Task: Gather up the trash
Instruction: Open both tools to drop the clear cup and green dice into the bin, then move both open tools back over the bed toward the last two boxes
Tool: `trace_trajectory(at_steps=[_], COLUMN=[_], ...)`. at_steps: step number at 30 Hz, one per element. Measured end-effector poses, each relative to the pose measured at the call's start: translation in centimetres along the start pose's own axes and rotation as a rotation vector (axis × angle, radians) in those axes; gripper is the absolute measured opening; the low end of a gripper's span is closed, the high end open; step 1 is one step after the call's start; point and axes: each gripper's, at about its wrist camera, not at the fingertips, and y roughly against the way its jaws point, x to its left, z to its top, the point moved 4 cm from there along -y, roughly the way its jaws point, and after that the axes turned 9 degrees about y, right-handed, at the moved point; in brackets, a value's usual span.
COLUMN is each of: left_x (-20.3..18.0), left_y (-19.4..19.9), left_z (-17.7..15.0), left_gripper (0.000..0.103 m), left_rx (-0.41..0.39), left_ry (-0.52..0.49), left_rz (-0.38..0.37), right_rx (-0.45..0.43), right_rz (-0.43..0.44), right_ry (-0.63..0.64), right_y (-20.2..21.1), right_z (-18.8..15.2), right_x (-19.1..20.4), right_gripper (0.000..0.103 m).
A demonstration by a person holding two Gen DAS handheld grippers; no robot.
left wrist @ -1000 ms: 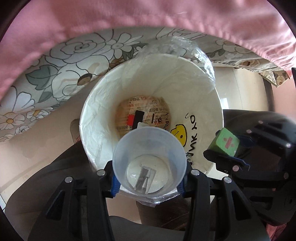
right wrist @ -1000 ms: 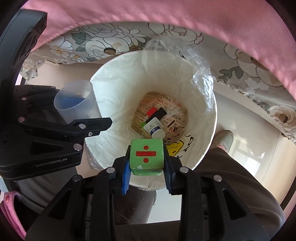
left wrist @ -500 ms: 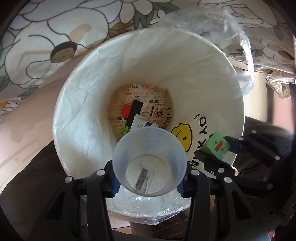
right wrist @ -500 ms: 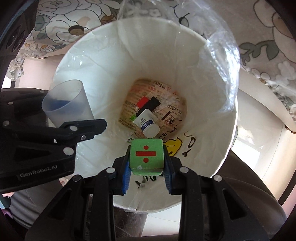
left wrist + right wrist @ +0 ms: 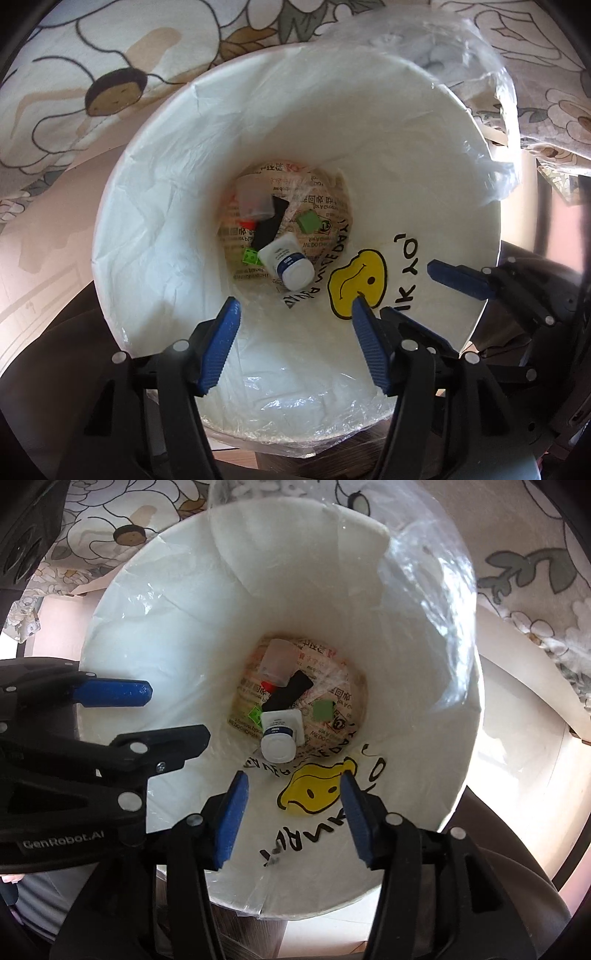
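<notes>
A white trash bin (image 5: pixel 155 206) lined with a clear bag sits below both grippers; it also shows in the right wrist view (image 5: pixel 155 602). My left gripper (image 5: pixel 295 343) is open and empty over the bin's near rim. My right gripper (image 5: pixel 293 816) is open and empty beside it. At the bin's bottom lie a clear plastic cup (image 5: pixel 253 201) (image 5: pixel 277 661), a green cube (image 5: pixel 308 222) (image 5: pixel 323 710), a white bottle (image 5: pixel 286 260) (image 5: pixel 279 734), a black piece (image 5: pixel 269 227) and a small green block (image 5: pixel 250 255).
A floral cloth (image 5: pixel 110 74) hangs behind the bin. Pale floor (image 5: pixel 517 716) lies to the right of it. A yellow smiley print (image 5: pixel 356 282) marks the bag's inner wall. The person's dark trousers show under the grippers.
Both grippers have opened. The clear cup has left the left gripper and the green cube the right; both now lie at the bin's bottom. Both views have moved closer to the bin.
</notes>
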Motion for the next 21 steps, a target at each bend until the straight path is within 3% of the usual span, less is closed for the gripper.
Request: trace_trajectory(at_steps=[8,15,21], left_x=[-0.1,-0.3,-1.1], left_y=[0.1,2.4,5.9], left_z=[-0.4,-2.5,-5.0], left_gripper=[0.065,0.065,0.065], left_rx=[-0.003,-0.062,-0.148], left_ry=[-0.001,-0.02,-0.094], left_rz=[0.032,0.073,0.091], right_rx=[-0.009,-0.051,-0.132], right_rz=[-0.019,0.002,-0.019], right_ry=[-0.015,-0.025,0.007], right_y=[1.1,3.8,7.6], right_z=[-0.5,-2.1,-4.1], right_x=[0.1,0.1,0.6], right_gripper=[0.053,0.053,0.055])
